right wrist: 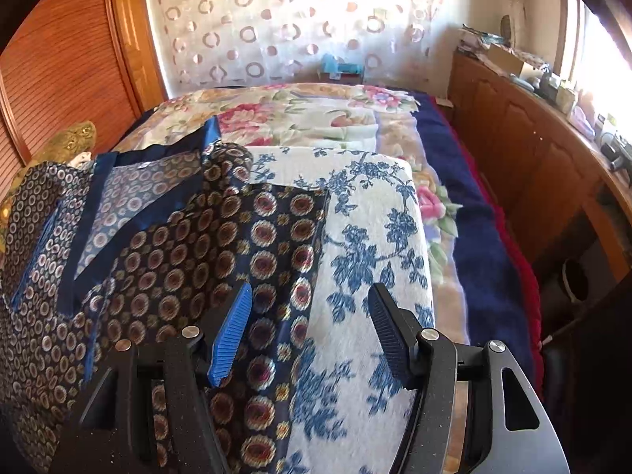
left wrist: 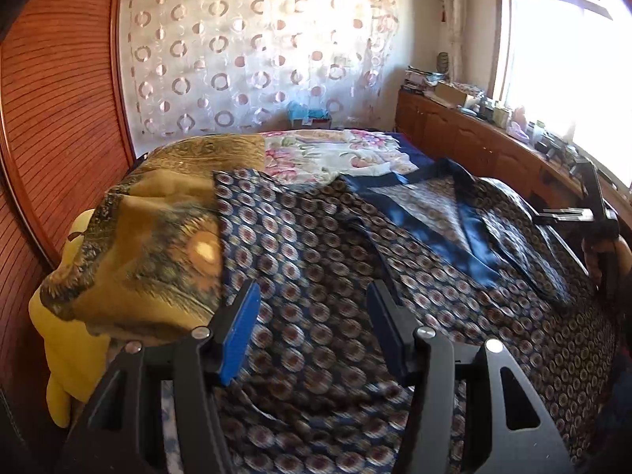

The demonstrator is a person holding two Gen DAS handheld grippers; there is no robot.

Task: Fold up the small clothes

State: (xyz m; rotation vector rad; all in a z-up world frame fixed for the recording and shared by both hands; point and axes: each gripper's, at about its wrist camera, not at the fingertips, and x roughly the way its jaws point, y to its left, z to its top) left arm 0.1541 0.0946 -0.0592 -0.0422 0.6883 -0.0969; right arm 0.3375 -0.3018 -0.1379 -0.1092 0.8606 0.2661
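Patterned garment (left wrist: 316, 276) lies spread on the bed (right wrist: 486, 237). Left gripper (left wrist: 312, 328) and right gripper (right wrist: 312, 331): jaws open, nothing held. Judgement: pinch one layer at the garment's edge, then lift evenly before folding across.

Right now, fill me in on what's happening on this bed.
A person with a gripper in each hand is folding a dark blue patterned shirt spread on the bed. Both grippers are open and hold nothing: the left gripper hangs over the middle of the shirt, and the right gripper sits over the shirt's edge, where it meets a white towel with blue flowers. The shirt lies open with its blue collar band showing, one side turned in. A mustard cloth lies beside it.
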